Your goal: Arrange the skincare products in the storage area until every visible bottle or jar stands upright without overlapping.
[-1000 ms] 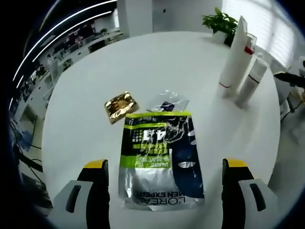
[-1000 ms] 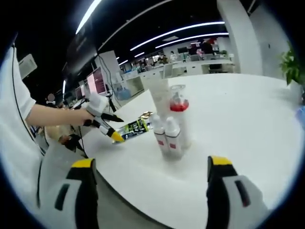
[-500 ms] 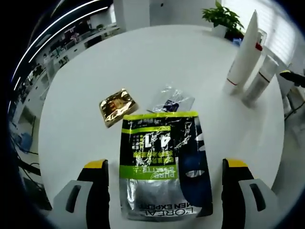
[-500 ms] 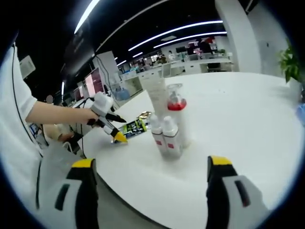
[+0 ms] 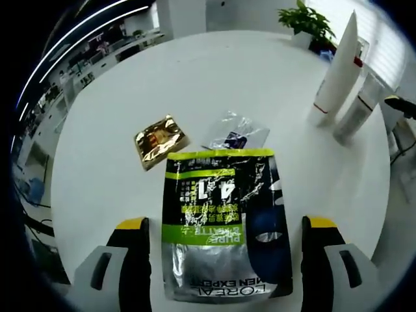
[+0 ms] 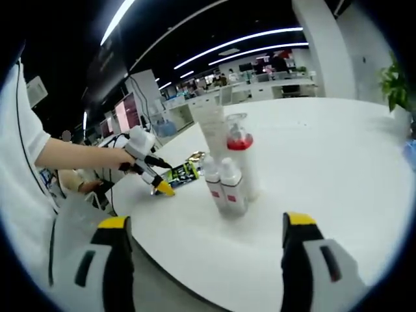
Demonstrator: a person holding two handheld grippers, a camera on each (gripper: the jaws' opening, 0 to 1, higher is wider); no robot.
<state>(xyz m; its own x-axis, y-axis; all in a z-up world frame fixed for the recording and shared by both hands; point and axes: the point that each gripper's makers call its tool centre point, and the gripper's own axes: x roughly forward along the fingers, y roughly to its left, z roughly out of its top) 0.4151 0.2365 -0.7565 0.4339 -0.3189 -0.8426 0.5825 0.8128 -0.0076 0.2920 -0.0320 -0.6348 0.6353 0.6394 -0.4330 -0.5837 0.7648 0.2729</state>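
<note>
Both grippers, left (image 5: 221, 260) and right (image 6: 203, 260), gape; the sachet (image 5: 224, 221) lies flat, seemingly apart from the upright bottles (image 5: 338, 71).

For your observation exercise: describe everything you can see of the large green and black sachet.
The sachet is a flat, glossy foil pouch lying on the white table, between the left gripper's open jaws without touching them. Lime green, black and blue print covers it, its near end silver. Its far edge meets a small clear packet.
</note>
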